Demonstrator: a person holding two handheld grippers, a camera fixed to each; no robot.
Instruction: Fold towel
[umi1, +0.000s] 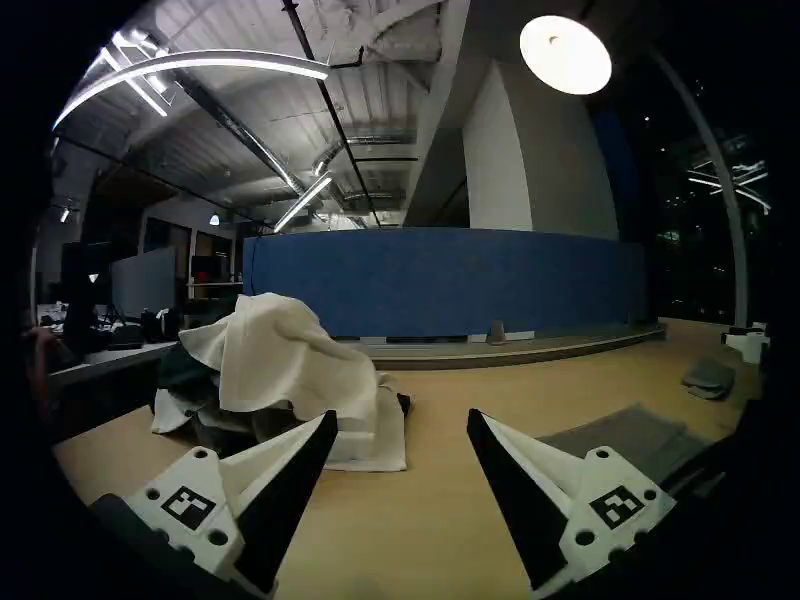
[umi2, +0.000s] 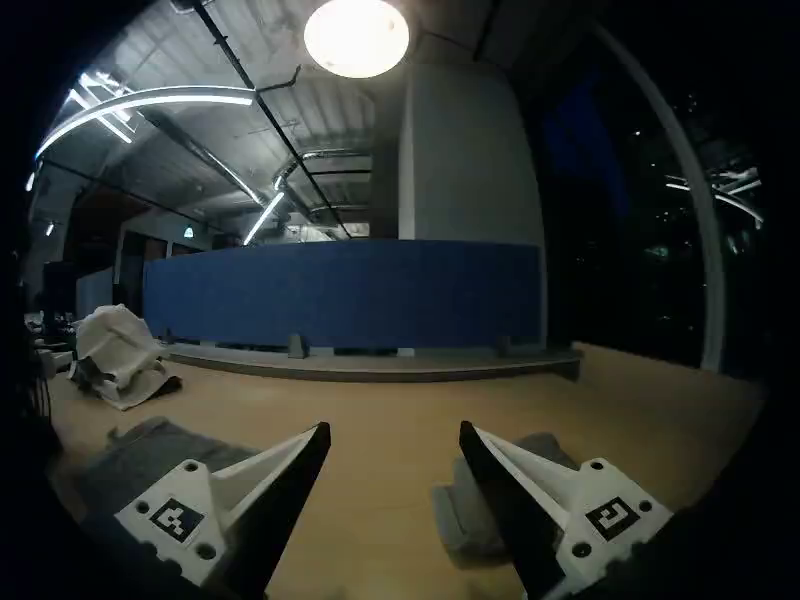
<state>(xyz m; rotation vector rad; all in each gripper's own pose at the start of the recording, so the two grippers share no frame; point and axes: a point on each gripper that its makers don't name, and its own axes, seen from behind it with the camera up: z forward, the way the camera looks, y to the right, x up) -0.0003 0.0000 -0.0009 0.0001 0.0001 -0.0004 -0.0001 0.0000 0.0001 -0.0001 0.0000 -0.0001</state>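
No legible text, coded markers (umi1: 188, 507) on left hand-held gripper (umi1: 401, 414)

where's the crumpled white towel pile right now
In the left gripper view the crumpled white towel pile sits left of centre on the light wooden table, just beyond the open left gripper and in front of the long blue partition.

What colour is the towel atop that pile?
White; the towel shows best in the left gripper view.

An open-plan office is indicated: a light wooden desk (umi1: 430, 490) is backed by a blue fabric divider panel (umi1: 440, 280), dark monitors (umi1: 85, 290) are seen on neighbouring desks, and exposed ceiling ducts (umi1: 240, 135) are lit by strip lights (umi1: 200, 62).
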